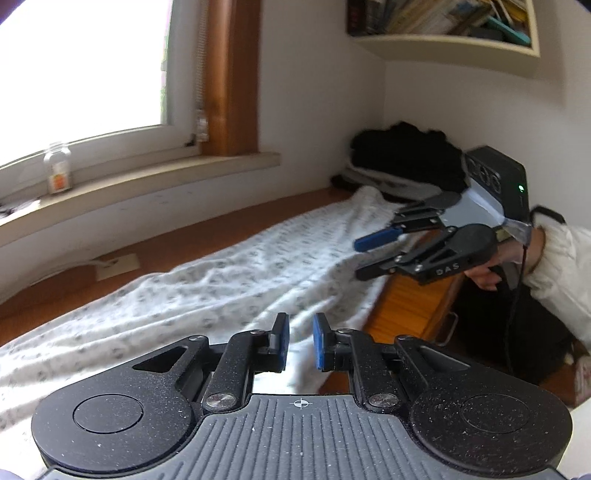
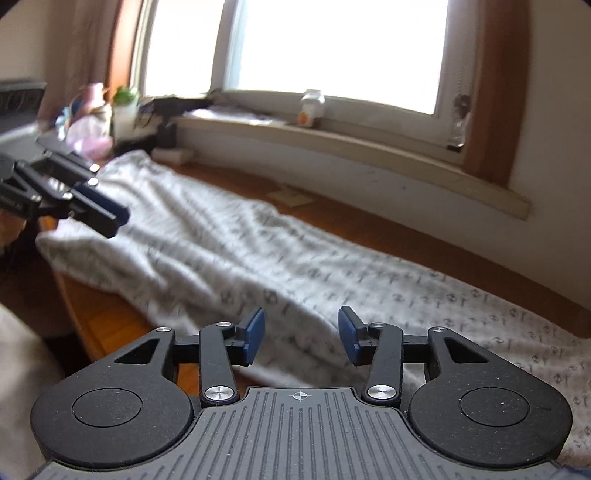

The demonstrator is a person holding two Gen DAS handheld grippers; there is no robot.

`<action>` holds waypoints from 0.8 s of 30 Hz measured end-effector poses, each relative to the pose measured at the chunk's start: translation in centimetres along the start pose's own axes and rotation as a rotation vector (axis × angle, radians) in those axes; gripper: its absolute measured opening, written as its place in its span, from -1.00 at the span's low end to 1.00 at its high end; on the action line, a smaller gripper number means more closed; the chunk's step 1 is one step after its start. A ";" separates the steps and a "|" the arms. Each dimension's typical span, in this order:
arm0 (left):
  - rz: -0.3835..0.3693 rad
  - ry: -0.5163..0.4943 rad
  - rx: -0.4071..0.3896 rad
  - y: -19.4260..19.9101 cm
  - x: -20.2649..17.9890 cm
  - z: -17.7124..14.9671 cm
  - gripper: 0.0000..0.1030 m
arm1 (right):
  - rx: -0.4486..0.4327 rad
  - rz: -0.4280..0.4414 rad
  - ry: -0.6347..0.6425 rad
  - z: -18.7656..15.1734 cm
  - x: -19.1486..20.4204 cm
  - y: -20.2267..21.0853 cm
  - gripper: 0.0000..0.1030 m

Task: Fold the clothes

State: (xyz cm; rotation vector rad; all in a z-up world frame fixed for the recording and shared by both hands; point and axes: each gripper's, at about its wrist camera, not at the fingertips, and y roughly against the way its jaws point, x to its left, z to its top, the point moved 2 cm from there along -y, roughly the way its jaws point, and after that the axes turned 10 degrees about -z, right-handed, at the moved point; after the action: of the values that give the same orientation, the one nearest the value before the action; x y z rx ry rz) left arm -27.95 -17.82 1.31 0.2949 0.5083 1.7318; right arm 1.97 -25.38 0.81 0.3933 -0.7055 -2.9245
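Across the wooden worktop (image 2: 388, 225), running 9 to 3 o'clock: printed white garment (image 2: 229, 243), spread lengthwise, rumpled. Likely soft, light, limp; best taken at corners or hem. Left gripper (image 1: 299, 341) and right gripper (image 2: 301, 334): fingers spread, holding nothing. Windowsill (image 2: 369, 147) beyond.

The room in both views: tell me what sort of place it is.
Probably a room in a home. A patterned white garment lies spread on a wooden table under a window sill holding a small jar, with a bookshelf overhead.

Left gripper (image 1: 299, 341) and right gripper (image 2: 301, 338) both agape (nothing held).
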 end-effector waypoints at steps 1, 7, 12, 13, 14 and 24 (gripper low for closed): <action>0.004 -0.015 0.013 -0.5 -0.3 0.0 -0.55 | 0.009 -0.010 0.015 0.0 0.0 -0.3 -0.12; 0.012 -0.075 0.105 -2.8 -1.1 -0.5 -0.38 | 0.027 0.036 -0.008 0.7 -1.5 -2.2 -0.87; 0.036 -0.085 0.118 -2.9 -0.8 -0.8 -0.75 | -0.011 0.043 -0.133 1.6 -3.0 -3.3 -0.87; 0.041 -0.089 0.116 -2.8 -0.7 -0.7 -0.89 | -0.002 0.040 -0.145 1.7 -3.1 -3.7 -0.87; 0.048 -0.095 0.106 -2.6 -0.7 -0.6 -0.99 | 0.013 0.036 -0.150 1.7 -3.2 -4.2 -0.84; 0.066 0.027 -0.039 -0.1 2.7 1.9 -0.99 | 0.012 -0.037 -0.227 0.0 -4.6 -0.9 -0.54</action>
State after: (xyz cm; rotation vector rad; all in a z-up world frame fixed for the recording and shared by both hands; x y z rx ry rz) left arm -27.62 -14.86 2.75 0.2632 0.4886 1.8094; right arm 6.38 -23.83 1.43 0.0758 -0.7509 -3.0324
